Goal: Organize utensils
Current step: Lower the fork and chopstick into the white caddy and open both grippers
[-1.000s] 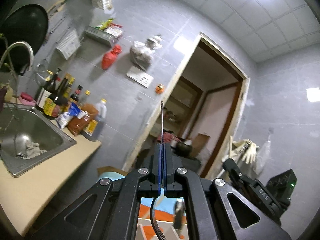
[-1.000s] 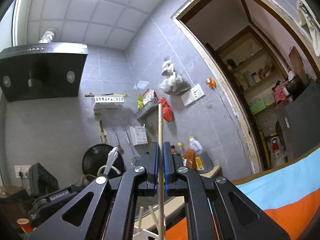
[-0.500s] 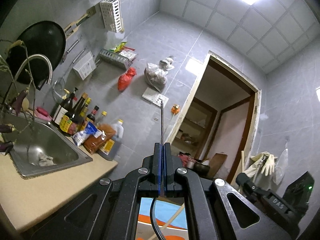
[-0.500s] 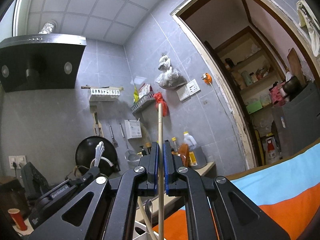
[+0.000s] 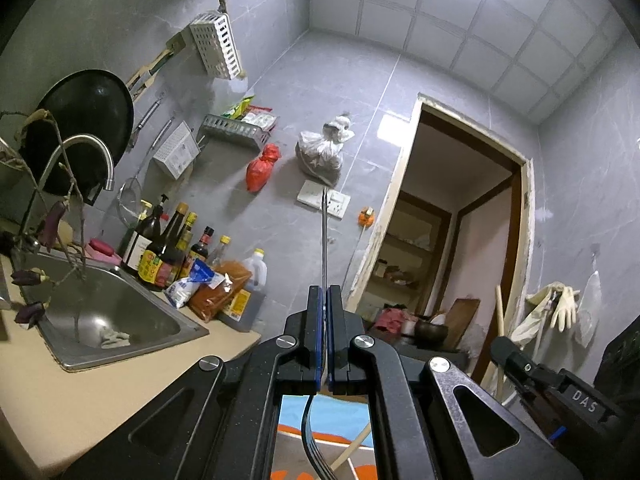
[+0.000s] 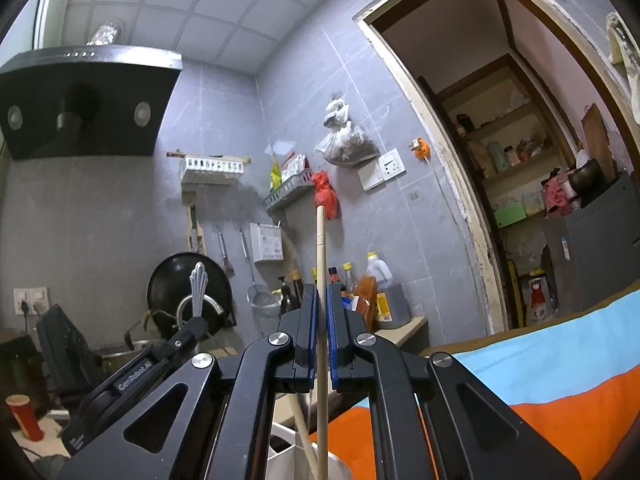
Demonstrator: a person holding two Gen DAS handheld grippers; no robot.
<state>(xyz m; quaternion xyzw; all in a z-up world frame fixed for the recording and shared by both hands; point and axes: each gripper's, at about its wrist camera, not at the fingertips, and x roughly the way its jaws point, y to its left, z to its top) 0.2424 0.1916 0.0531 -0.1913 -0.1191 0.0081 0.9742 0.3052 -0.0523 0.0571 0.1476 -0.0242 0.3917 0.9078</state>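
Note:
My left gripper [image 5: 324, 292] is shut on a metal fork [image 5: 323, 236]; its thin handle stands upright past the pads, edge-on, and its tines [image 5: 316, 460] hang below. In the right wrist view that fork's ornate silver handle [image 6: 197, 288] rises from the left gripper [image 6: 188, 332]. My right gripper [image 6: 321, 290] is shut on a wooden chopstick [image 6: 320, 248] held upright. Its lower end reaches down over a white holder [image 6: 286, 450], where another chopstick [image 6: 300, 424] leans. The right gripper [image 5: 516, 356] and its chopstick [image 5: 499, 308] show at the right of the left wrist view.
A steel sink [image 5: 112, 316] with a tap [image 5: 84, 152] sits in the beige counter [image 5: 60, 392] at left. Sauce bottles [image 5: 168, 248] line the tiled wall. An orange and blue cloth [image 6: 540, 380] covers the surface below. A doorway [image 5: 452, 240] opens ahead. A red cup [image 6: 24, 416] stands at far left.
Both grippers have sunk a little with fork and chopstick still held. The left one rolled, so the sink and wall swung in its view. The white holder has risen into the right view.

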